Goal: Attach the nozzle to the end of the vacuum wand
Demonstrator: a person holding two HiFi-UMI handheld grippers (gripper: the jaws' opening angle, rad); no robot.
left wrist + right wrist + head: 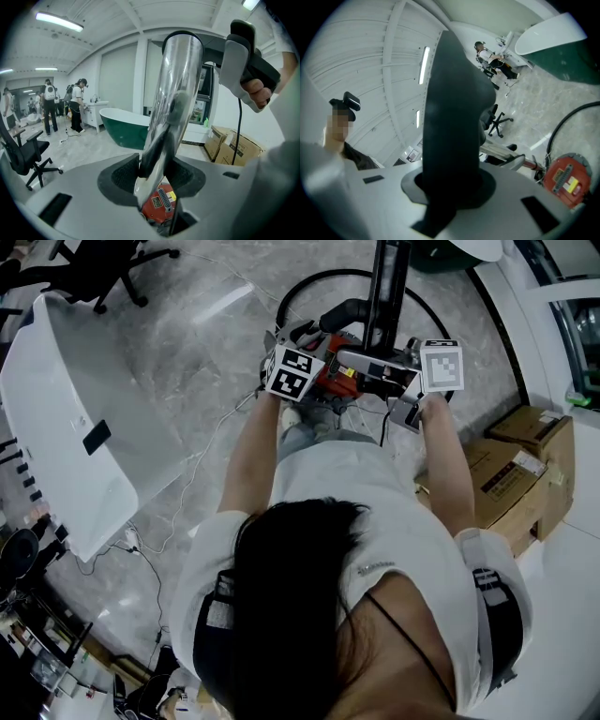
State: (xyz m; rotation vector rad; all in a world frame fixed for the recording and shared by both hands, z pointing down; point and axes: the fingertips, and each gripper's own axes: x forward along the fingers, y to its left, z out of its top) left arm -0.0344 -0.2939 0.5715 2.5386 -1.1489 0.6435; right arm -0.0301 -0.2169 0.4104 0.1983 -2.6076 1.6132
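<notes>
Left gripper (154, 174) clamped on chrome wand (178, 89), wand tilted up above red vacuum (158, 205), right gripper (449, 187) pinching black nozzle (454, 112), both grippers near each other.

A glossy grey marbled stone floor (206, 343) is spreading across the room and catching pale reflections. A large white bathtub shell (66, 427) is lying on it at one side, with a black wheeled office chair (122, 268) standing beyond it. Brown cardboard boxes (525, 465) are sitting stacked at the other side. Farther off, a dark green oval bathtub with a white rim (124, 126) is standing on the floor. Several people (77, 105) are gathering near a white counter (96, 110). Long white ceiling strip lights (58, 21) are glowing under a ribbed white ceiling.
</notes>
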